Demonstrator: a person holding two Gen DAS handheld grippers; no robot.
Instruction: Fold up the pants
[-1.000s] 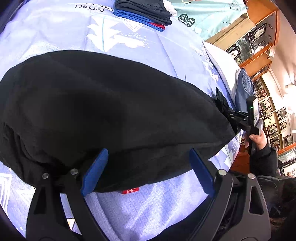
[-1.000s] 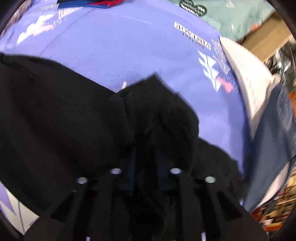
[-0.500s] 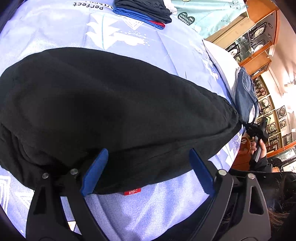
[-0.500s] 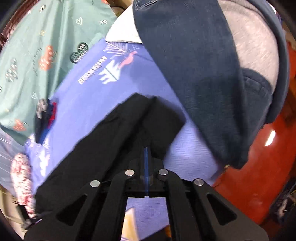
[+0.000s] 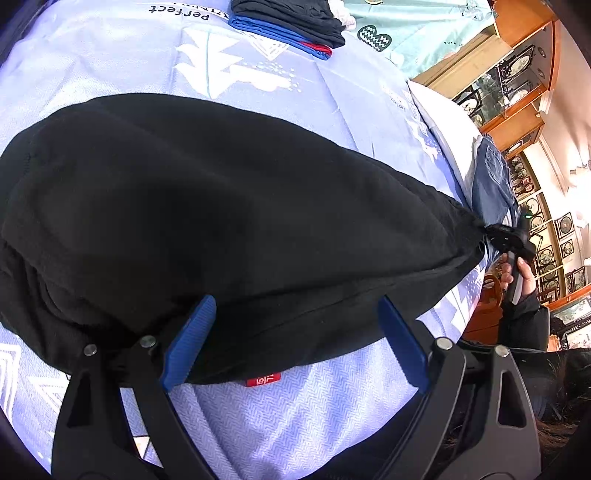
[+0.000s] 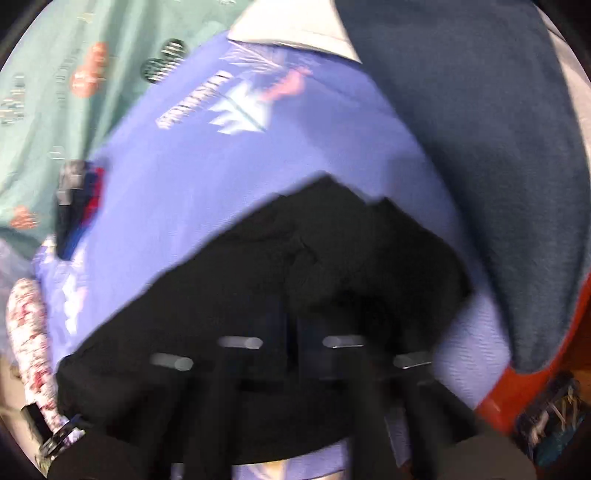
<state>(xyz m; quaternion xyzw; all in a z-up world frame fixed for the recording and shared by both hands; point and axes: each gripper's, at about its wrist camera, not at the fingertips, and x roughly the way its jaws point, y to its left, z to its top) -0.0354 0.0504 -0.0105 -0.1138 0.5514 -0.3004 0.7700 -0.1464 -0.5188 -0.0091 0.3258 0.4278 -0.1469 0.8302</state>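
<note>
A: On the bed, what has changed since a second ago?

B: Our right tongs (image 5: 496, 236) have carried the far corner of the black pants (image 5: 229, 229) outward toward the bed's edge. They remain clamped together on that cloth. Our left tongs (image 5: 295, 339) stay apart, over the near hem, gripping nothing.

A: Meaning for the task?

B: We judge the pants are being stretched flat across the blue bedspread (image 5: 303, 413) before a fold.

A: Obstructions?

B: Jeans (image 5: 491, 184) lie just beside the pulled corner; a folded stack (image 5: 291, 18) sits well apart.
</note>
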